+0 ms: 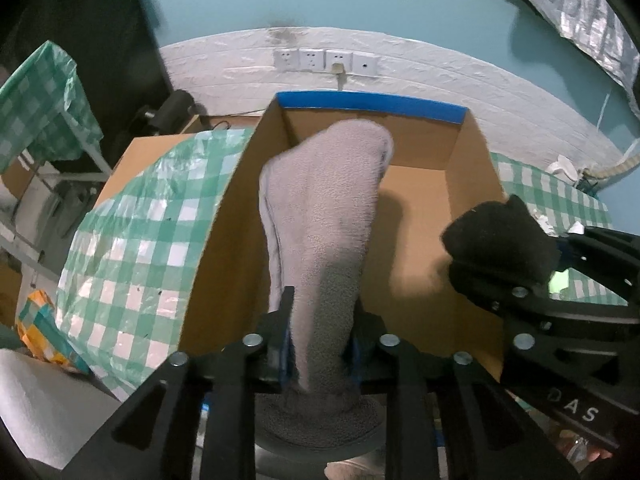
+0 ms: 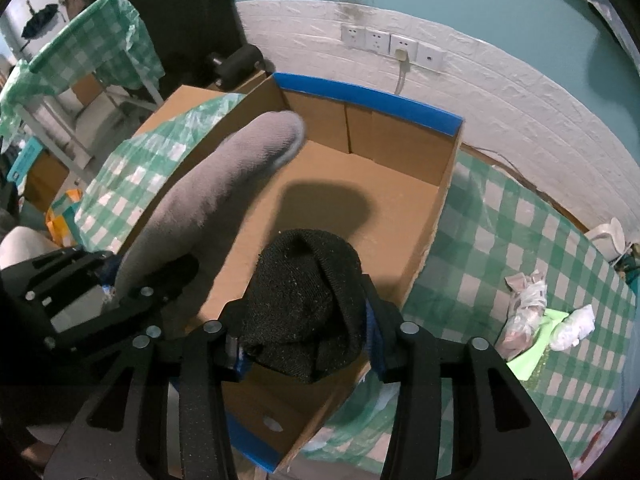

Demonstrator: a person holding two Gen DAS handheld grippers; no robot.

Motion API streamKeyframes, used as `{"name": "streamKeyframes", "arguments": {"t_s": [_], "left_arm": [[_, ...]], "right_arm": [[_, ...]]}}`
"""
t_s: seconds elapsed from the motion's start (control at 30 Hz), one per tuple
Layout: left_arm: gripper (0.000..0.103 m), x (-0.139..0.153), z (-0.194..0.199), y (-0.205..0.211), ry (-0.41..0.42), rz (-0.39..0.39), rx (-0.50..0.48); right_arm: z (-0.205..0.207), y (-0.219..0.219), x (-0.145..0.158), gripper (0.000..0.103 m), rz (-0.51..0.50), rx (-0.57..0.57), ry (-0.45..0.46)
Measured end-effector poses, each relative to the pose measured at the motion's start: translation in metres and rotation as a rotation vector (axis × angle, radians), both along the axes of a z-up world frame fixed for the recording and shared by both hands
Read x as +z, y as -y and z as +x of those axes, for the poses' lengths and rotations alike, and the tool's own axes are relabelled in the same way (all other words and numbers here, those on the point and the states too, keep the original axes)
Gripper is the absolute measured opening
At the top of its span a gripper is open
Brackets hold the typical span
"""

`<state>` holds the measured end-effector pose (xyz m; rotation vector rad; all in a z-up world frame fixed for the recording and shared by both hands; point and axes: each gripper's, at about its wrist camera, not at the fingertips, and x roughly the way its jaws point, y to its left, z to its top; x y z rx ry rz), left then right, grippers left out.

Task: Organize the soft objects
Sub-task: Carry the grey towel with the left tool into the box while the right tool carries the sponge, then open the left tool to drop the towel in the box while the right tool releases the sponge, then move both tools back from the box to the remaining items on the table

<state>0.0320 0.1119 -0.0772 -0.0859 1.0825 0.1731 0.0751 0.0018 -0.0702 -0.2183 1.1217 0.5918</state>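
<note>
My left gripper [image 1: 320,320] is shut on a grey fuzzy sock [image 1: 324,208] that sticks forward over the open cardboard box [image 1: 420,248]. The grey sock also shows in the right wrist view [image 2: 216,188]. My right gripper [image 2: 304,312] is shut on a bunched black sock [image 2: 308,296] and holds it above the near part of the box [image 2: 376,208]. In the left wrist view the black sock [image 1: 500,240] and the right gripper are at the right, over the box's right wall. The box has a blue taped rim [image 2: 368,100] and its floor shows bare.
The box stands on a table with a green-and-white checked cloth [image 2: 520,232]. Crumpled wrappers and a green paper [image 2: 536,324] lie on the cloth to the right. A white wall with sockets [image 1: 324,60] is behind. A second checked table [image 1: 40,104] stands far left.
</note>
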Motion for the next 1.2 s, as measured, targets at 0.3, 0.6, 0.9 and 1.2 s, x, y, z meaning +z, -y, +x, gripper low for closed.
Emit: {"name": "streamKeyframes", "arguments": {"t_s": [0.3,0.6,0.9,1.2], "left_arm": [[0.048,0.003,-0.001,-0.009,0.015,0.011,0.028],[0.048,0.009,-0.002,-0.001,0.025,0.001,0.007],[0.048,0.016,-0.003,0.015,0.050,0.002,-0.033],[0.049,0.019,-0.003,0.037,0.056,0.020,-0.081]], "right_arm": [[0.002,0.005,0.007,0.068,-0.002,-0.026,0.039],[0.004,0.018,0.013,0.068,0.003,-0.061,0.045],[-0.001,0.040,0.017,0.069,0.007,-0.090,0.056],[-0.005,0.071,0.021,0.069,0.016,-0.141,0.062]]}}
